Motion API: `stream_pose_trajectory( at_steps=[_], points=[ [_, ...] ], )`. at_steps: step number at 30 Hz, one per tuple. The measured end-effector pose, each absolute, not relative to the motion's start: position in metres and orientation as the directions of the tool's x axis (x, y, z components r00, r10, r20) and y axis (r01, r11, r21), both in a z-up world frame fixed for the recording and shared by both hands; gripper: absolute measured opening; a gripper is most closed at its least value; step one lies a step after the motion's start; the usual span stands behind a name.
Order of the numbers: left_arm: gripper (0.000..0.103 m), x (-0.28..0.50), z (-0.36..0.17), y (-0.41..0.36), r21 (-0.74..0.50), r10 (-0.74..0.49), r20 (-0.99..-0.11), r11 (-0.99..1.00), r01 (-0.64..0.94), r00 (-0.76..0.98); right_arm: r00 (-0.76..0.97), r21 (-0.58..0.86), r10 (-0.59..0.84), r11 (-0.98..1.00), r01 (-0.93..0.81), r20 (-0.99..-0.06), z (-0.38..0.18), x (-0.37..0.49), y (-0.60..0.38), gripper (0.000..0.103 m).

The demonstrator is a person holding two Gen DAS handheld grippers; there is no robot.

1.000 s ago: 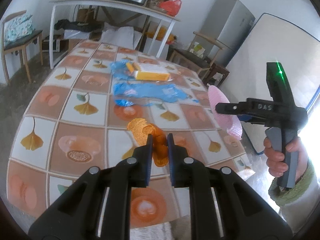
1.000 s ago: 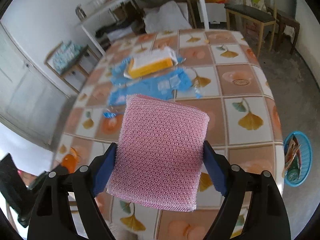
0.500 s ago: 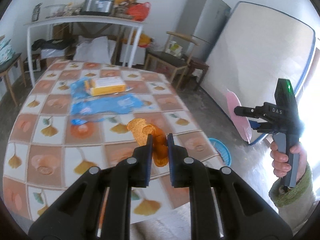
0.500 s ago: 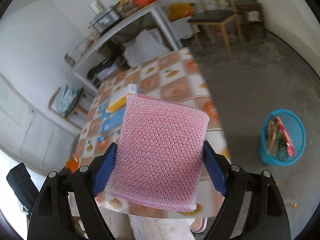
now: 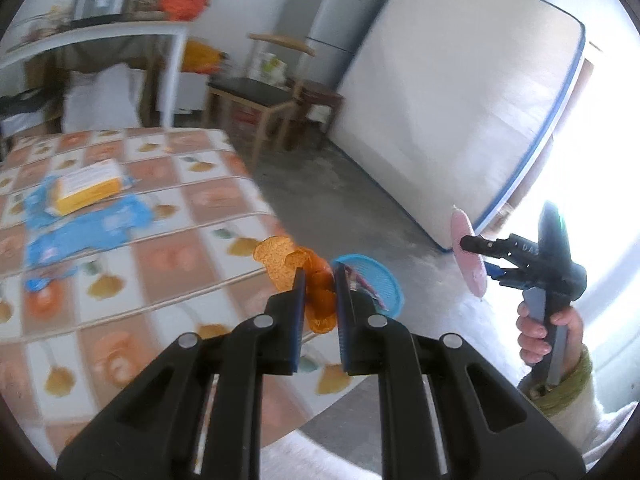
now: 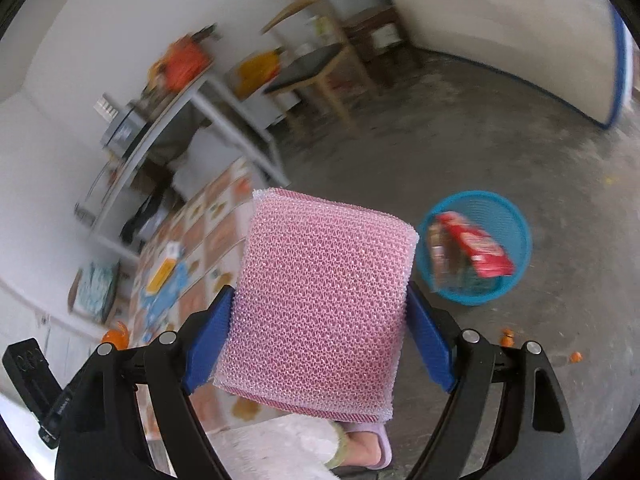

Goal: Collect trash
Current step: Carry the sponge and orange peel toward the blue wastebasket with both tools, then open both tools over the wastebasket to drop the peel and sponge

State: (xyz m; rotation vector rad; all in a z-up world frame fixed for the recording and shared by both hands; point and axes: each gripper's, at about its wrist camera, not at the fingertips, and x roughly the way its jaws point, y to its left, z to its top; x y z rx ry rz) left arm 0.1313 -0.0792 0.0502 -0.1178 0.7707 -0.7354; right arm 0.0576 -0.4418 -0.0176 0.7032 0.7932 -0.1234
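The left tongs pinch orange peel, the right tongs clamp a pink sponge, bin at two o'clock.

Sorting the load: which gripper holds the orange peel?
The left gripper: its jaws pinch the orange peel, whereas the right gripper clamps a pink sponge.

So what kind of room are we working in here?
Most likely a lived-in home kitchen or dining room: a fridge in the corner, a table under a leaf-print cloth, wooden chairs, and a mattress leaning on the wall.
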Motion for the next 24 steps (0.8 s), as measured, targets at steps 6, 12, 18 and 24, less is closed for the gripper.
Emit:
stream_pose_trajectory(
  at_steps=[6, 12, 18, 24],
  points=[
    [0.013, 0.167, 0.037, -0.166, -0.42, -0.704, -0.652, 0.644, 0.639, 0.282, 0.706, 0.568, 0.115, 0.688, 0.451, -0.699, -0.057, 0.035, -0.487, 0.081],
    [0.013, 0.202, -0.01, -0.266, -0.494, -0.674, -0.736, 0.601, 0.628, 0.065, 0.673, 0.599, 0.123, 0.592, 0.54, -0.729, -0.113, 0.033, -0.526, 0.081],
    [0.013, 0.23, -0.056, -0.363, -0.484, -0.59, -0.806, 0.612, 0.625, -0.047, 0.665, 0.616, 0.116, 0.519, 0.593, -0.738, -0.147, 0.029, -0.558, 0.081],
    [0.037, 0.257, -0.086, -0.462, -0.487, -0.586, -0.807, 0.591, 0.643, -0.072, 0.657, 0.606, 0.074, 0.473, 0.639, -0.75, -0.165, 0.018, -0.584, 0.081]
  ],
)
